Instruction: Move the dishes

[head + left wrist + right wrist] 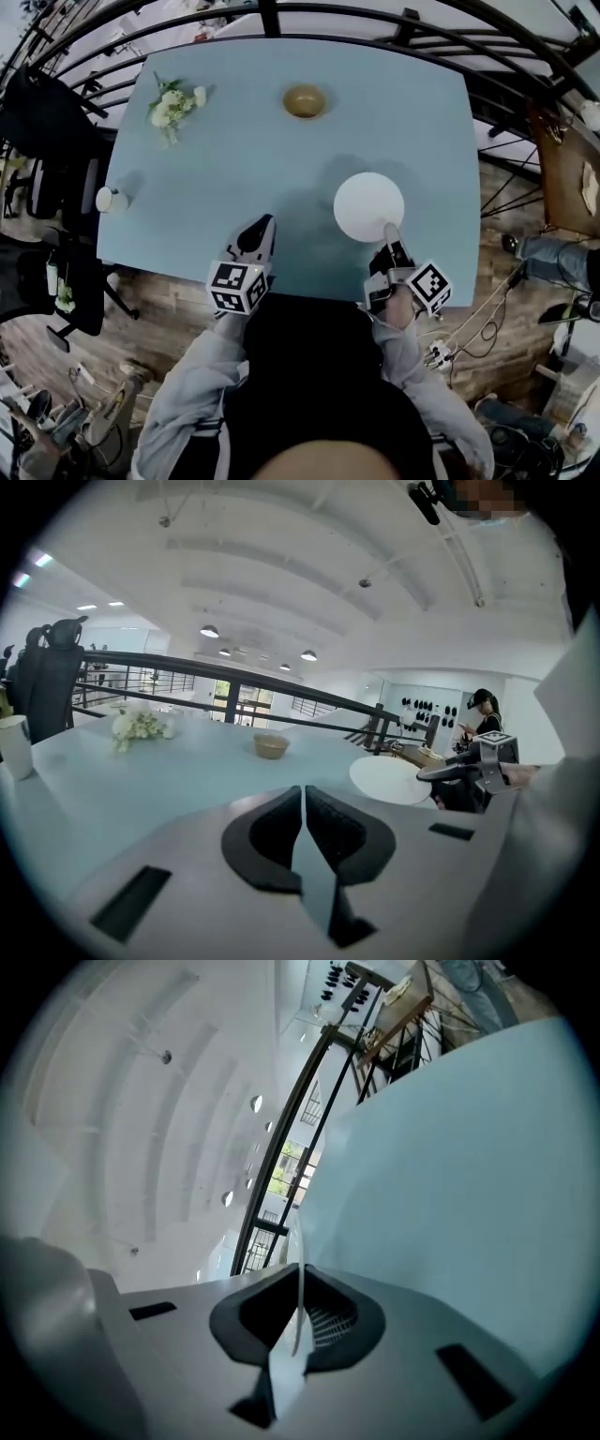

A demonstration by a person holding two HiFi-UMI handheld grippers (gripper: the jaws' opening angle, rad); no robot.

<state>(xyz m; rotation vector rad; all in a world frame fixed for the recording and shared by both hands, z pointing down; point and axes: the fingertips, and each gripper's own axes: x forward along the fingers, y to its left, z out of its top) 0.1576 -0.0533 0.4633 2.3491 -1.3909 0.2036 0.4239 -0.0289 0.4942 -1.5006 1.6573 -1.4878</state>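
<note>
White plate (367, 204) is being gripped at its near rim by the right gripper (387, 230), with the jaws clenched on the thin edge. The plate is being held at the front right part of the tabletop (234, 159); whether it is resting or raised cannot be told. The left gripper (265, 223) is being held over the front edge, left of the plate and apart from it, jaws pressed together on nothing. Brown bowl (305, 100) is sitting mid far edge, flowers (172, 106) at the far left corner, white cup (110, 199) at the left edge.
</note>
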